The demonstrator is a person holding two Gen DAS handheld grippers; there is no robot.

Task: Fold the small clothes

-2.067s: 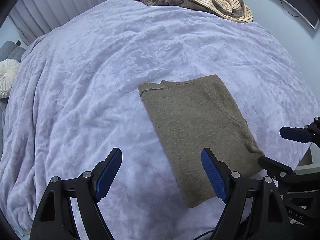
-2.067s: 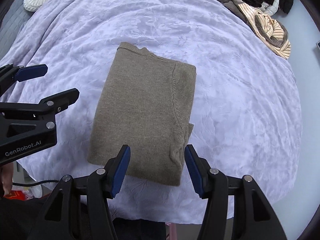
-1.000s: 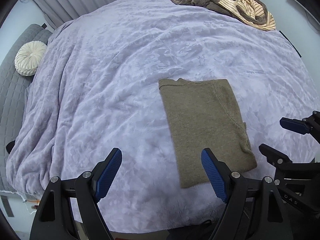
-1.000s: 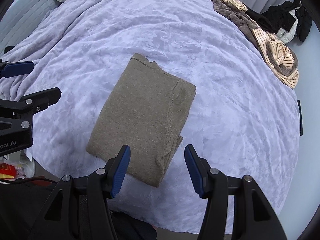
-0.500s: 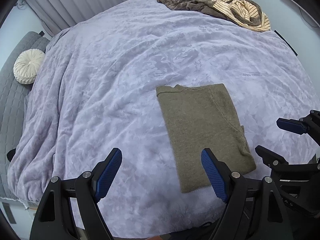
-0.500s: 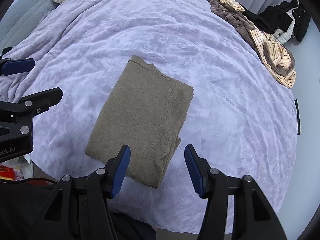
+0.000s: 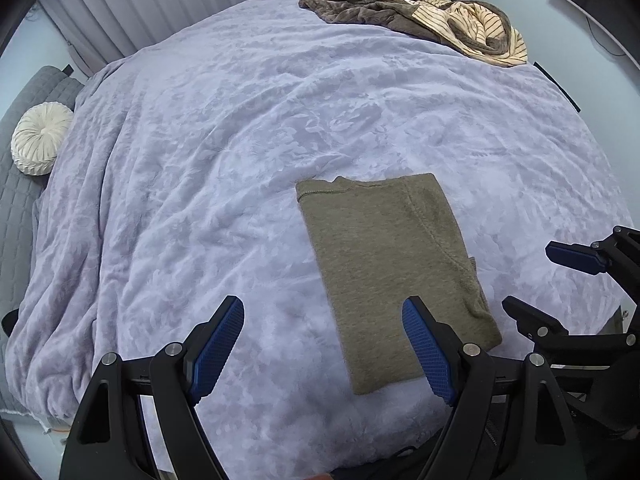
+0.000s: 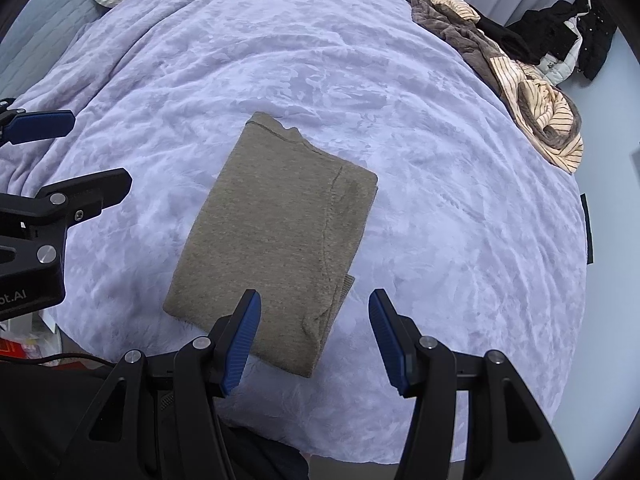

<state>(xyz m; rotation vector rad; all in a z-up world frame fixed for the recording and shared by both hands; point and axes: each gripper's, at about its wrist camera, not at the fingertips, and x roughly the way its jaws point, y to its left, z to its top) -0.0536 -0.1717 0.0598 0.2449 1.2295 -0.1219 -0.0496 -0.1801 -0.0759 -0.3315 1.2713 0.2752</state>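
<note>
An olive-brown knitted top (image 7: 388, 268) lies folded into a neat rectangle on the lilac blanket (image 7: 240, 140), near the bed's front edge. My left gripper (image 7: 322, 344) hangs open above the blanket, its right pad over the top's near left corner, nothing between the blue pads. The same top (image 8: 276, 240) shows in the right wrist view, with my right gripper (image 8: 314, 336) open above its near right corner and holding nothing. Each gripper appears at the side of the other's view: the right gripper (image 7: 560, 284) and the left gripper (image 8: 60, 152).
A heap of unfolded clothes (image 7: 420, 12), brown, striped cream and black, lies at the far right corner of the bed (image 8: 520, 68). A round white cushion (image 7: 38, 138) rests on a grey quilted surface at the left. Curtains hang behind the bed.
Both grippers drew back and up from the folded top over the first second, so it looks smaller and more of the bed shows. Since then the views barely shift. The top has not moved.
</note>
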